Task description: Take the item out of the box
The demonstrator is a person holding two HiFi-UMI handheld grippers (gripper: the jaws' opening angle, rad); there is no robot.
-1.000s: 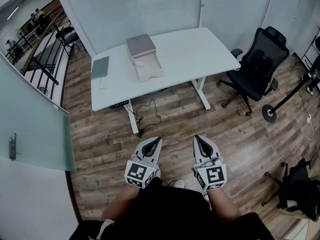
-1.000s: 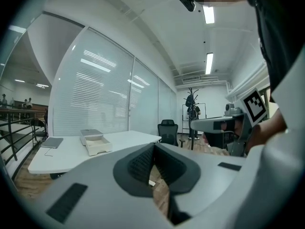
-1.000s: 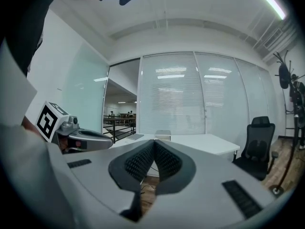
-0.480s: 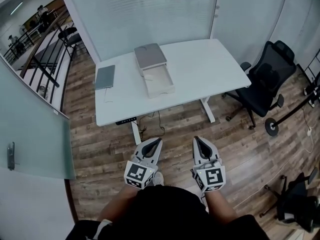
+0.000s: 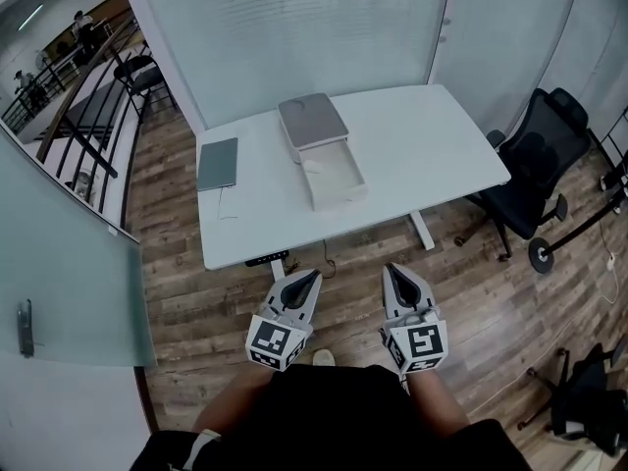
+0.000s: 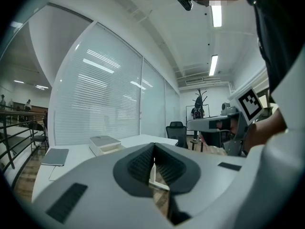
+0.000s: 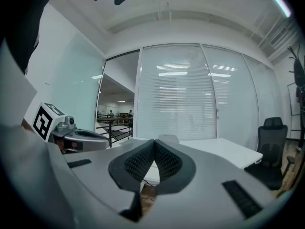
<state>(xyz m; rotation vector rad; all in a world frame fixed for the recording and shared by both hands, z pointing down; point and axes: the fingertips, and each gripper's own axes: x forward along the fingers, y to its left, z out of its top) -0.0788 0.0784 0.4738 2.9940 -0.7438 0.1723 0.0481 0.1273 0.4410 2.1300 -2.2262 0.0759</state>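
An open box (image 5: 334,177) lies on the white table (image 5: 412,145), its grey lid (image 5: 312,119) folded back toward the glass wall. Inside I see a pale lining; the item itself I cannot make out. The same box (image 6: 106,144) appears small and far in the left gripper view, and its lid (image 7: 167,138) peeks over the jaws in the right gripper view. My left gripper (image 5: 305,279) and right gripper (image 5: 394,271) hang side by side over the wooden floor, short of the table's near edge. Both are shut and hold nothing.
A grey laptop (image 5: 218,163) lies at the table's left end. A black office chair (image 5: 535,155) stands right of the table. A glass partition (image 5: 69,253) and a railing (image 5: 78,116) run along the left. Cables (image 5: 579,292) trail on the floor at the right.
The table and box have drawn closer and lower in the head view as the person walks toward them. Both grippers stay shut in the same carried position.
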